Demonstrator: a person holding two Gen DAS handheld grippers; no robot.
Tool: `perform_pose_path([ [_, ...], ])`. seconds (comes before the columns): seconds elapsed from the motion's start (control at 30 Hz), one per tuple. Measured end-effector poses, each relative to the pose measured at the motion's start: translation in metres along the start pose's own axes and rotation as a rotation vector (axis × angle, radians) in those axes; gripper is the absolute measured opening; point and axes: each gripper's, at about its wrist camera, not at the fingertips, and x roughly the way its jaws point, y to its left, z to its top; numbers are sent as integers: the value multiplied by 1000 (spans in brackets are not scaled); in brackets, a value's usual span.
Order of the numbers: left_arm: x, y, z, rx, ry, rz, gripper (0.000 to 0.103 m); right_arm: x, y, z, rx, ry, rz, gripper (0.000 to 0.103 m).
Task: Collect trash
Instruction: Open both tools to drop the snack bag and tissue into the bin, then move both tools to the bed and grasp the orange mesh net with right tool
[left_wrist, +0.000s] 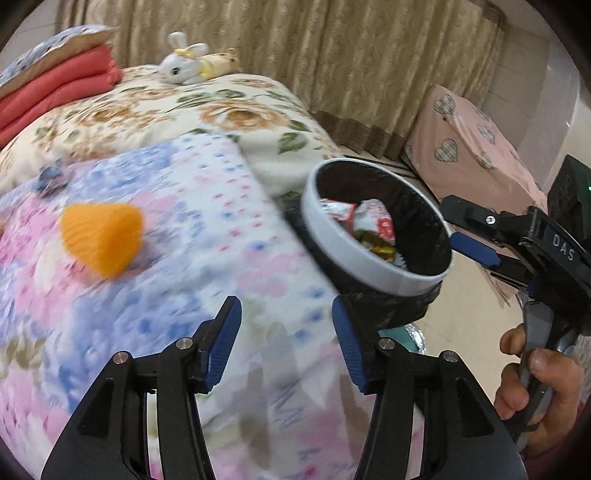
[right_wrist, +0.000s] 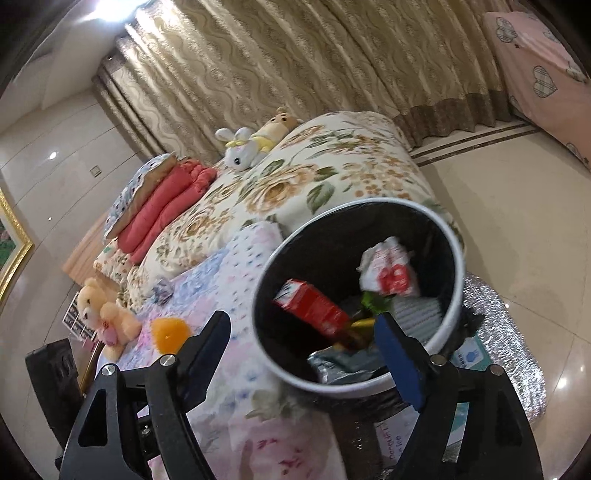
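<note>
A white-rimmed bin with a black liner (left_wrist: 373, 258) (right_wrist: 454, 236) stands beside the bed and holds wrappers and a red carton (right_wrist: 314, 306). An orange ribbed paper cup (left_wrist: 101, 238) lies on the pastel quilt; it also shows in the right wrist view (right_wrist: 170, 332). My left gripper (left_wrist: 286, 339) is open and empty above the quilt, right of the cup. My right gripper (right_wrist: 299, 343) is open and empty over the bin's near rim; the left wrist view shows it (left_wrist: 476, 240) beside the bin.
The bed carries a floral blanket (right_wrist: 295, 184), a red folded quilt (left_wrist: 55, 96), a white plush rabbit (left_wrist: 184, 62) and a bear (right_wrist: 107, 317). Curtains (right_wrist: 295, 66) hang behind. A pink covered seat (left_wrist: 472, 147) stands on the tiled floor. Silver foil (right_wrist: 498, 325) lies under the bin.
</note>
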Motion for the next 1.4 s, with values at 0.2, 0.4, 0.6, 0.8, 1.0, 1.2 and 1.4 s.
perform_pose_path([
  [0.2,-14,39,-17,-70,-5,51,53,12,26,-13,-31,39,37,86],
  [0.4,-32,75,-32,-132,-24,106,56,26,54,-27,-77,80,71,91],
  [0.6,-43,112,-46,-200,-25,152,57,40,82,-41,-129,123,113,94],
  [0.8,-48,143,-53,-259,-24,192,59,63,109,-53,-169,171,160,97],
  [1.0,-50,166,-53,-298,-26,227,59,93,132,-59,-200,208,197,98],
  [1.2,-48,189,-48,-331,-26,266,60,119,146,-62,-220,245,215,98],
  [1.4,-43,207,-33,-330,-29,293,60,140,158,-55,-224,257,244,98],
])
